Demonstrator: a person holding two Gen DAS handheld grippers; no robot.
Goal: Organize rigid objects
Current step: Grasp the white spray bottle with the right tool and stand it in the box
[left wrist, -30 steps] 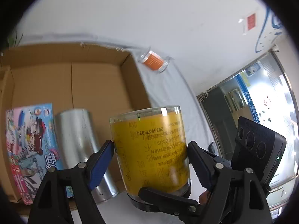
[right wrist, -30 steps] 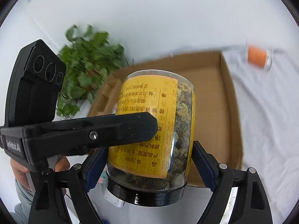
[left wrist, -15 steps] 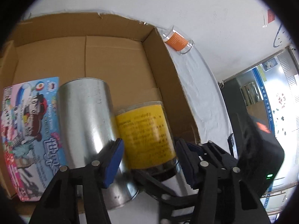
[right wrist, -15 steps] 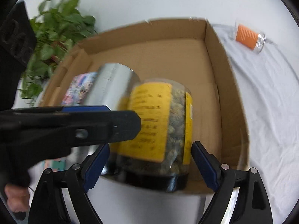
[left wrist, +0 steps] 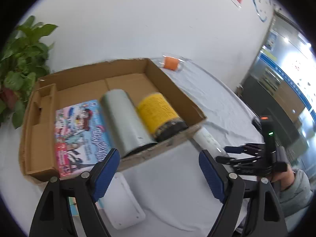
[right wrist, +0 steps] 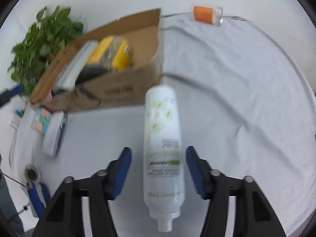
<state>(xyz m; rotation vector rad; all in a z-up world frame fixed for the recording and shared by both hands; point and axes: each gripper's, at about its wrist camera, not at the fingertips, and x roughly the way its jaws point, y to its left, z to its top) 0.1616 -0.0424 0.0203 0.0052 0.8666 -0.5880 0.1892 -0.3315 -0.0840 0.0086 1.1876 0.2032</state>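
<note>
Left of everything, the cardboard box [left wrist: 167,79] holds a picture book [left wrist: 79,130], a silver can [left wrist: 126,122] and the yellow jar [left wrist: 158,112]; the left gripper [left wrist: 158,175] gapes empty, its jaws just reopened; rightward, the white bottle [right wrist: 163,148] lies on the cloth, long axis running straight out between the right gripper [right wrist: 158,171] pads, which have just been narrowing, not yet touching; the right hand is nearer.

Inside cardboard box [left wrist: 171,85]: yellow-labelled jar [left wrist: 158,112] lying beside silver can [left wrist: 126,122], colourful booklet [left wrist: 79,132] leftmost; edges slightly blurred, perhaps touching.
</note>
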